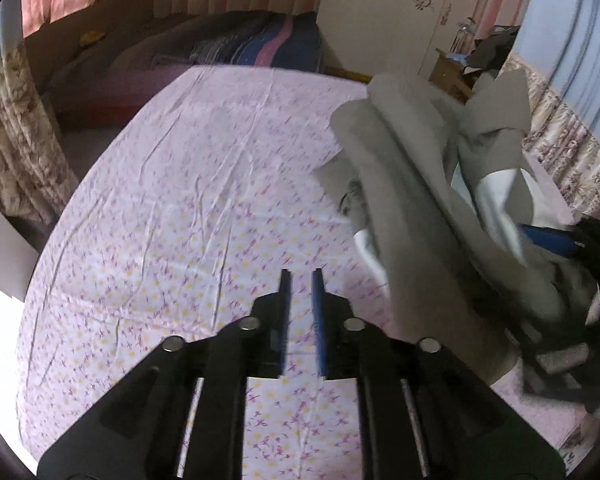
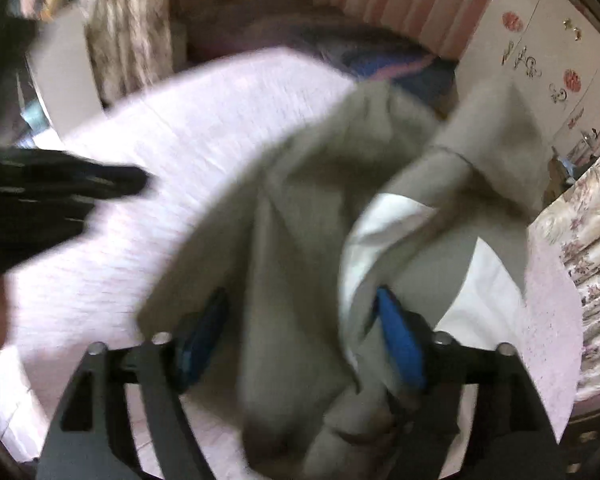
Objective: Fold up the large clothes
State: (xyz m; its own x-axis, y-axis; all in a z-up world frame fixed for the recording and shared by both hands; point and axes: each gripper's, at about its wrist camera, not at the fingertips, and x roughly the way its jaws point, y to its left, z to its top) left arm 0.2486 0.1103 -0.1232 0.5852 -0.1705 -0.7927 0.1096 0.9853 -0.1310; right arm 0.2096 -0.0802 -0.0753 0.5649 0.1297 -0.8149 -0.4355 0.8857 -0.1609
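A large grey garment with a white lining (image 1: 412,168) hangs bunched above the right side of the bed; the right wrist view, which is blurred, shows it close up (image 2: 308,208). My right gripper (image 2: 300,320) has its blue fingers (image 2: 400,344) wide apart with the grey cloth draped between them; it also shows at the right edge of the left wrist view (image 1: 556,240). My left gripper (image 1: 301,276) hovers empty over the bed sheet, its jaws a narrow gap apart. It appears as a dark blur at the left of the right wrist view (image 2: 72,184).
The bed carries a pink floral sheet (image 1: 180,200). Folded dark and striped blankets (image 1: 260,44) lie at its far end. A white wardrobe with stickers (image 1: 400,4) and a cluttered wooden stand (image 1: 456,68) stand beyond. Floral curtains (image 1: 16,132) hang at the left.
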